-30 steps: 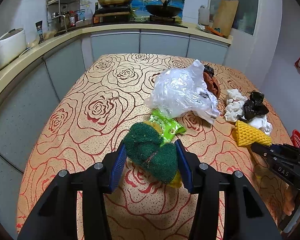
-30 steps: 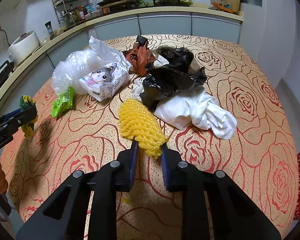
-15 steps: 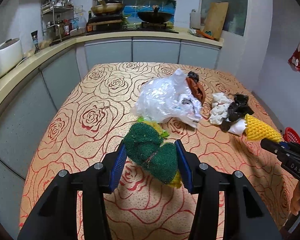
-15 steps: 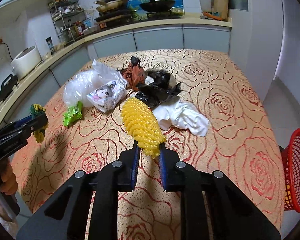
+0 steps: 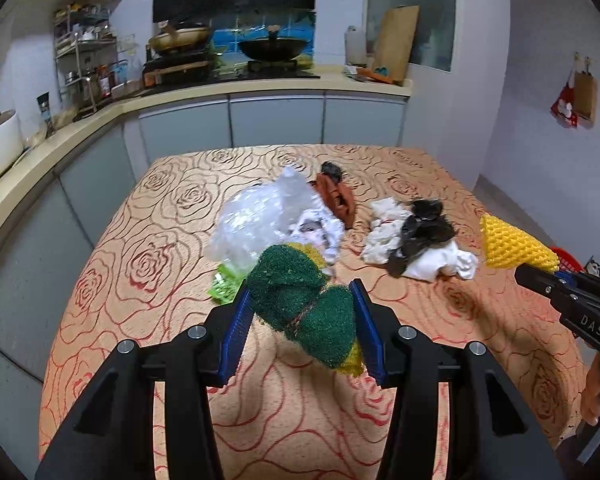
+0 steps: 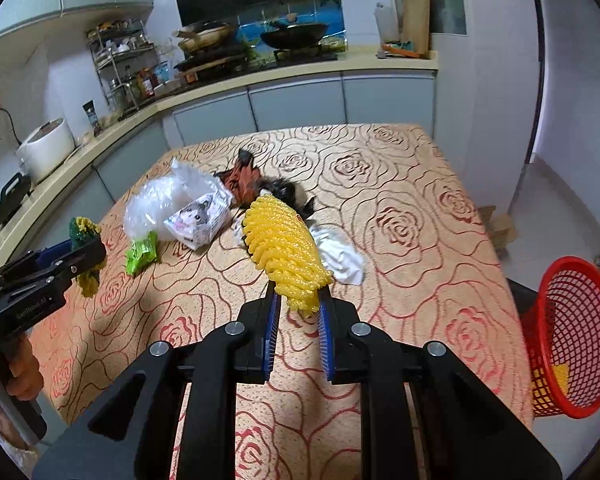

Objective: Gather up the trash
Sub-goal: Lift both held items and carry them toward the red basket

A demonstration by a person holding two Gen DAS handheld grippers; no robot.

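Now the left gripper (image 5: 302, 330) has its fingers pinching a green sponge (image 5: 304, 312), held in the air above the tabletop (image 5: 160, 240); the sponge is soft and squashed between the pads. The right gripper (image 6: 296, 320) has its fingers pressed on the low end of a yellow foam net (image 6: 284, 250), very light and springy, so a grip at its end seems enough. Right of these fingers, beside the tabletop, stands a red basket (image 6: 572, 340).

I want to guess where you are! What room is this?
Most likely a home kitchen: a wok sits on a stove, a rice cooker stands on the counter, and a rack of bottles is nearby.
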